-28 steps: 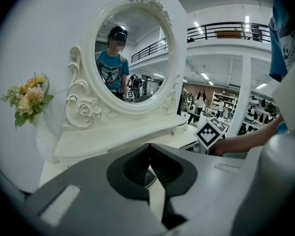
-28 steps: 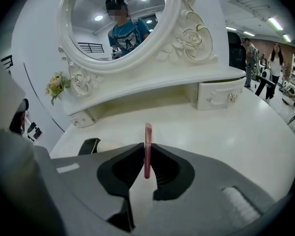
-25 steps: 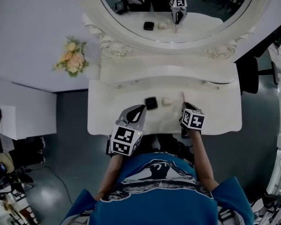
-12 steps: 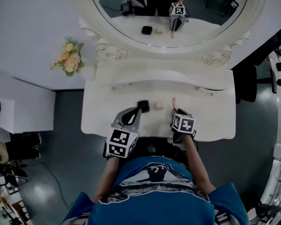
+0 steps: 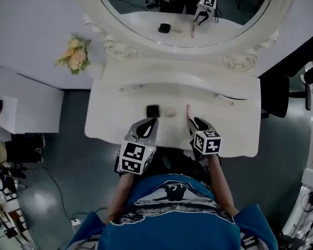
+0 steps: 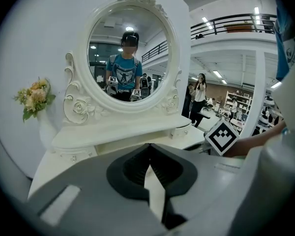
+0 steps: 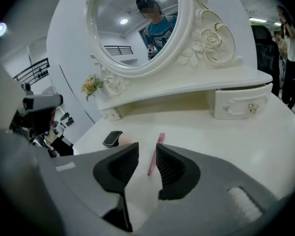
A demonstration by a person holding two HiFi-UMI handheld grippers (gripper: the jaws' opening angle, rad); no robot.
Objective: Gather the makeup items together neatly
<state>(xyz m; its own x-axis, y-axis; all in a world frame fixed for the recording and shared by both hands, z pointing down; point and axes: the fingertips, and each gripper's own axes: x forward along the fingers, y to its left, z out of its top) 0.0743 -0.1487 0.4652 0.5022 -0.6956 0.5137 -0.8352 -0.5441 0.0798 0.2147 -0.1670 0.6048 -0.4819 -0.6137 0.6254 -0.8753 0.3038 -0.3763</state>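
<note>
Three makeup items lie in a row on the white vanity top [image 5: 115, 113]: a black compact [image 5: 153, 110], a beige puff [image 5: 170, 111] and a pink pencil [image 5: 188, 111]. My right gripper [image 5: 194, 124] sits just behind the pencil [image 7: 160, 140]. Its jaws are opening, with the pencil's near end lying between them untouched by the pads. In the right gripper view the compact [image 7: 112, 138] lies left of the jaws. The puff [image 7: 129, 142] is partly hidden behind the left jaw. My left gripper [image 5: 148, 124] hovers near the compact, shut and empty [image 6: 148, 157].
A large oval mirror [image 5: 182, 14] in an ornate white frame stands behind a raised shelf [image 5: 177, 77]. A small drawer [image 7: 236, 104] sits at the back right. A flower bouquet [image 5: 73, 59] is on the wall to the left. The table's front edge lies under both grippers.
The right gripper's jaws have parted and let go of the pink pencil, which now lies on the tabletop beside the puff. The left gripper stays shut.
</note>
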